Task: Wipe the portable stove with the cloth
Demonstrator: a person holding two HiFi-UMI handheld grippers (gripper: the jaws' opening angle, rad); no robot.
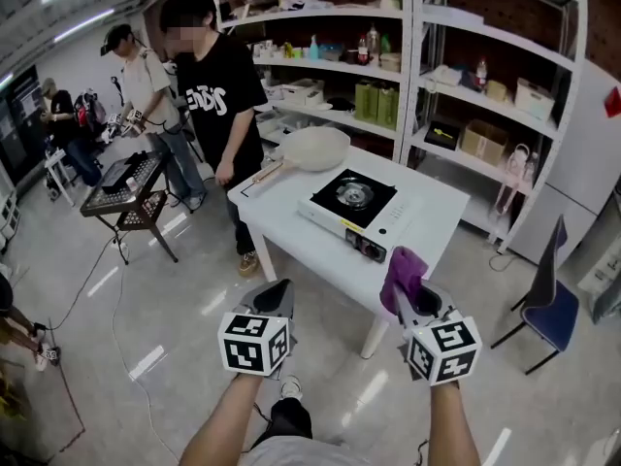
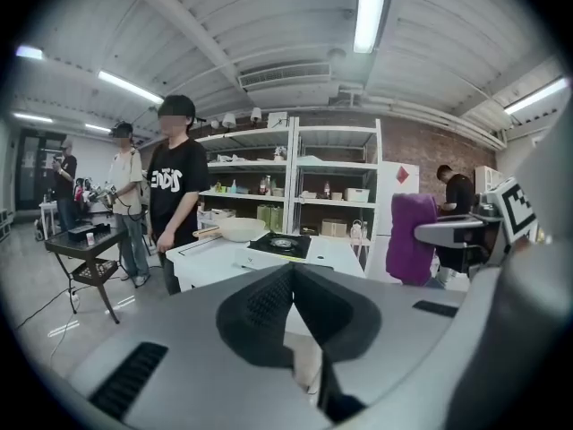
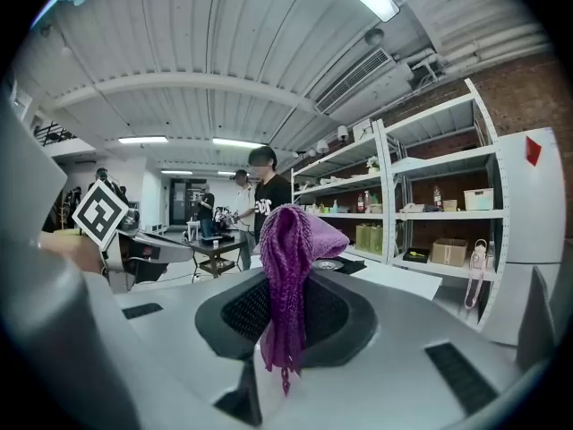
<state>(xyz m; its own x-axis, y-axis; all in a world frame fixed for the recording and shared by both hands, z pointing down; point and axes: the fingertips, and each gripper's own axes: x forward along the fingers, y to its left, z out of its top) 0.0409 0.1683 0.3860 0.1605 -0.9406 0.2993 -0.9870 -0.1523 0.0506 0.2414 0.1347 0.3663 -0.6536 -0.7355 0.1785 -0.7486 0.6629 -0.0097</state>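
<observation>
The white portable stove point(image 1: 358, 212) with a black top and round burner sits on the white table point(image 1: 291, 223), near its right front corner; it also shows far off in the left gripper view as the stove point(image 2: 279, 245). My right gripper point(image 1: 408, 294) is shut on a purple cloth point(image 1: 401, 275), which bunches above the jaws point(image 3: 288, 267). It is held in the air short of the table's front edge. My left gripper point(image 1: 274, 297) is shut with nothing in it, level with the right one point(image 2: 291, 271).
A pale frying pan point(image 1: 309, 150) lies at the table's back left. A person in a black shirt point(image 1: 218, 105) stands at the table's left side. Shelving point(image 1: 456, 76) lines the back wall. A blue chair point(image 1: 549, 304) stands right, a black trolley point(image 1: 126, 190) left.
</observation>
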